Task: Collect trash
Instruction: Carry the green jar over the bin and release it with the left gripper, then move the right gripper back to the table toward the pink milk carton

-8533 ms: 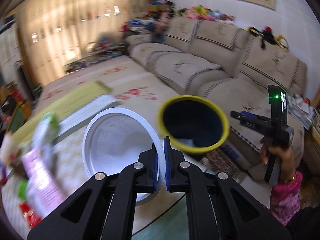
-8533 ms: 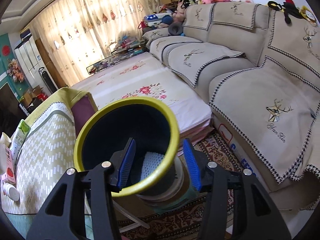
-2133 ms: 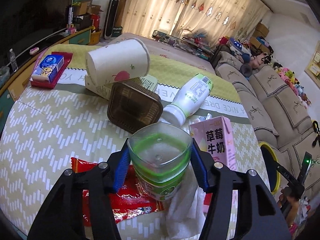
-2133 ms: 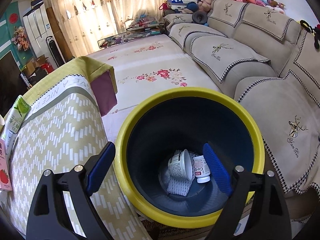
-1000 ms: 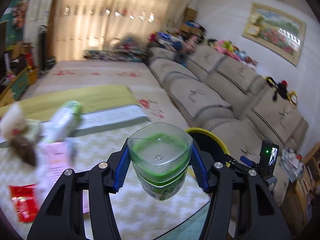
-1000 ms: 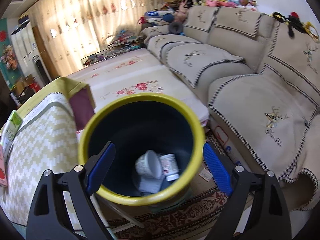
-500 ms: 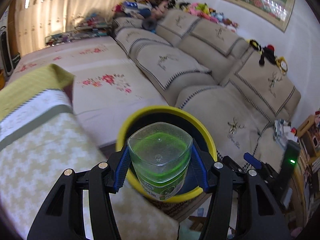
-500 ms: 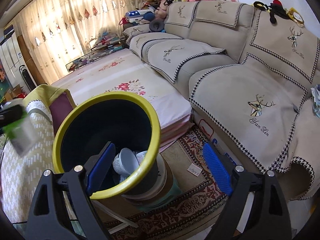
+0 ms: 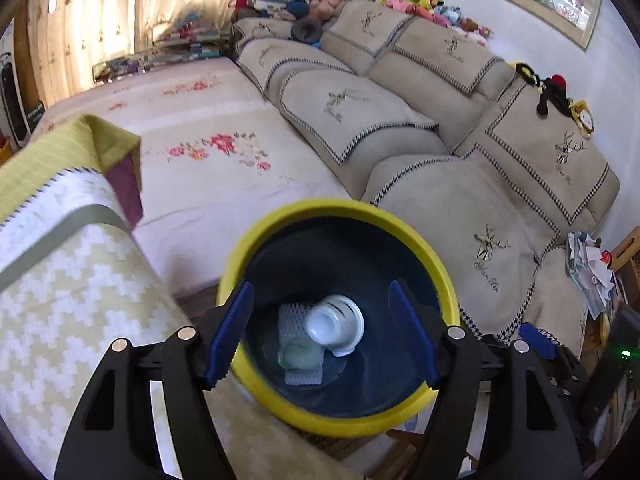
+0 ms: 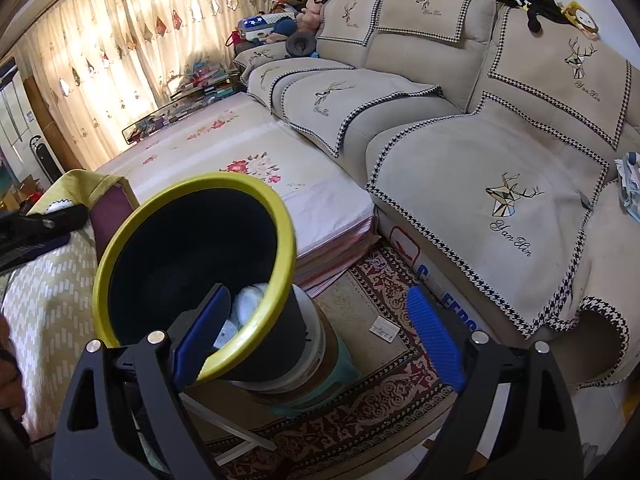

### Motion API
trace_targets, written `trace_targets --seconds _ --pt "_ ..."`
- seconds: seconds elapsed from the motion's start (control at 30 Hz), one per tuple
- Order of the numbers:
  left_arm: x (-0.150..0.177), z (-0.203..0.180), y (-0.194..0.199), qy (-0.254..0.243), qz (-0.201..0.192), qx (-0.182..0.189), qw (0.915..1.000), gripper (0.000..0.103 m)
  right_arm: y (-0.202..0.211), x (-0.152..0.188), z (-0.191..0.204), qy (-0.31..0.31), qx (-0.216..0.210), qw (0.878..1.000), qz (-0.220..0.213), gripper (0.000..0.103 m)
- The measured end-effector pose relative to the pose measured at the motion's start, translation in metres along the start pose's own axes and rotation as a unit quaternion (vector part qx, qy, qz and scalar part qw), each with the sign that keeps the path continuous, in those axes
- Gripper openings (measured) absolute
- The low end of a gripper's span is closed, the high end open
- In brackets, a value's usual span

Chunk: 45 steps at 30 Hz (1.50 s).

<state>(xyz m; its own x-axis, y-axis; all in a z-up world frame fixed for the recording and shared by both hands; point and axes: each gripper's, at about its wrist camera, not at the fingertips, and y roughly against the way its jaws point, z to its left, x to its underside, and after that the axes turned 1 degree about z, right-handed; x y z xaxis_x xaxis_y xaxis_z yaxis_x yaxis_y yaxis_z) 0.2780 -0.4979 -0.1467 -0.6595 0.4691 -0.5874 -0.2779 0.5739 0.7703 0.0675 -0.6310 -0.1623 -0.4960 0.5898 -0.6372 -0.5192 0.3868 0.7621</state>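
Left claw: the left gripper (image 9: 320, 336) hangs over the bin mouth with its jaws spread – they have just been opening, and nothing is between them now.
Right claw: the right gripper (image 10: 316, 336) is spread wide and empty; its left finger (image 10: 202, 336) sits across the bin rim, though whether it touches I cannot tell.
Trash: a clear green-tinted cup (image 9: 300, 356) lies at the bottom of the bin (image 9: 340, 210), beside a white cup (image 9: 336, 324) on its side and a white mesh sleeve (image 9: 290, 320).
Handling: judging by its thin clear walls, the cup is light, smooth and easily crushed – a gentle pinch across its widest part should do, pads on opposite walls.
Bin: dark inside with a yellow rim, standing on a stool (image 10: 320, 384) just beside the table; it looks light enough to tip if knocked.
Surface: the table (image 9: 72, 300) wears a green and white zigzag cloth that is soft and may slide or bunch.
Room: a beige sofa (image 10: 480, 140) with deer motifs, a patterned rug (image 10: 360, 400), and curtains (image 10: 132, 40) at the far end.
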Motion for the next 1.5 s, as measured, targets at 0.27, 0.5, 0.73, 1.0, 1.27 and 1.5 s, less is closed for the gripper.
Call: trace_targets --seconds 0.27,0.5,0.73,1.0,1.27,1.5 --pt "0.031 0.027 0.124 0.025 -0.089 -0.009 0.9957 0.088 0.004 0.006 0.017 0.015 -0.017 1.000 0.006 0.086" --pt "0.087 0.079 0.239 0.077 -0.173 -0.077 0.9789 0.094 0.016 0.010 0.053 0.043 -0.046 0.998 0.002 0.086" --pt "0.172 0.154 0.331 0.157 -0.213 -0.202 0.9427 0.094 0.033 0.021 0.127 0.108 -0.103 0.989 0.003 0.086" --pt "0.256 0.224 0.389 0.240 -0.226 -0.271 0.9042 0.094 0.071 0.043 0.235 0.197 -0.189 0.962 0.001 0.086" --pt "0.284 0.251 0.387 0.273 -0.225 -0.250 0.9013 0.094 0.114 0.064 0.322 0.236 -0.308 0.921 0.022 0.067" --pt "0.298 0.263 0.380 0.292 -0.219 -0.243 0.8985 0.094 0.124 0.101 0.364 0.282 -0.333 0.898 0.058 0.062"
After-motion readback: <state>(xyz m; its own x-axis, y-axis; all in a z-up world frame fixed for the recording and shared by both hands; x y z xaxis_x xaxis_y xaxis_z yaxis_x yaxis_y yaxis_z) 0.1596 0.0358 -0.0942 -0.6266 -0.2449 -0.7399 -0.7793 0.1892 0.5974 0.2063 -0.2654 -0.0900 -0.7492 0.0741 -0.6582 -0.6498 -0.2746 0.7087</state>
